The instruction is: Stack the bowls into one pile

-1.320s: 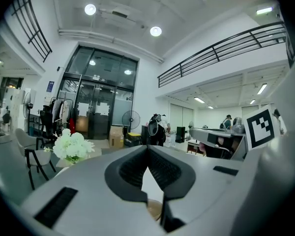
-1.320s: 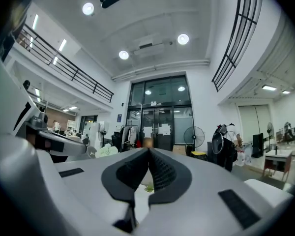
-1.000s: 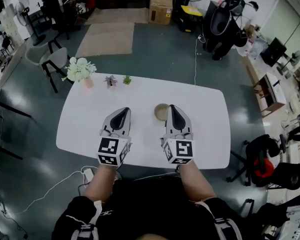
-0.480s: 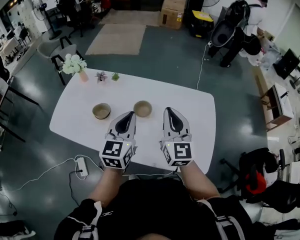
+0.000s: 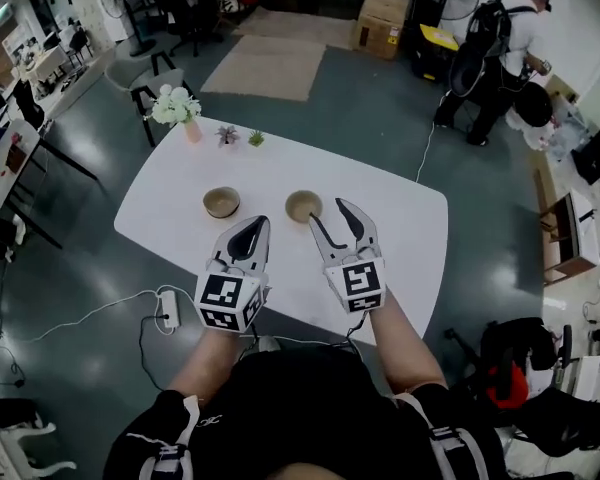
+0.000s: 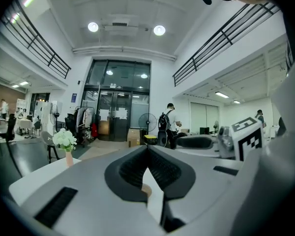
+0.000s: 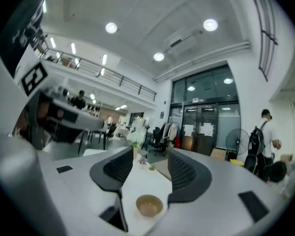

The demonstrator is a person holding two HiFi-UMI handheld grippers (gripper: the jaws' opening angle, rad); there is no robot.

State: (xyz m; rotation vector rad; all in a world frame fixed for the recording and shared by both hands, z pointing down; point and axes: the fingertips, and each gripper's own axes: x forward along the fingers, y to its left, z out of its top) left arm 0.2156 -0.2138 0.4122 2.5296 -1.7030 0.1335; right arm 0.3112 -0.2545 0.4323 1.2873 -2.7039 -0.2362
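Observation:
Two tan bowls stand apart on the white table: the left bowl and the right bowl. My right gripper is just to the right of the right bowl, jaws opening, nothing between them. In the right gripper view that bowl sits on the table ahead of the open right gripper, untouched. My left gripper is shut and empty, below and between the two bowls. In the left gripper view the left gripper shows its jaws together, with a sliver of a bowl behind them.
A vase of white flowers and two tiny potted plants stand at the table's far left edge. A chair is beyond them. A power strip lies on the floor. A person stands far right.
The right gripper's jaws went from shut to open and it swung left toward the right bowl. The left gripper moved off the left bowl, which has come into view.

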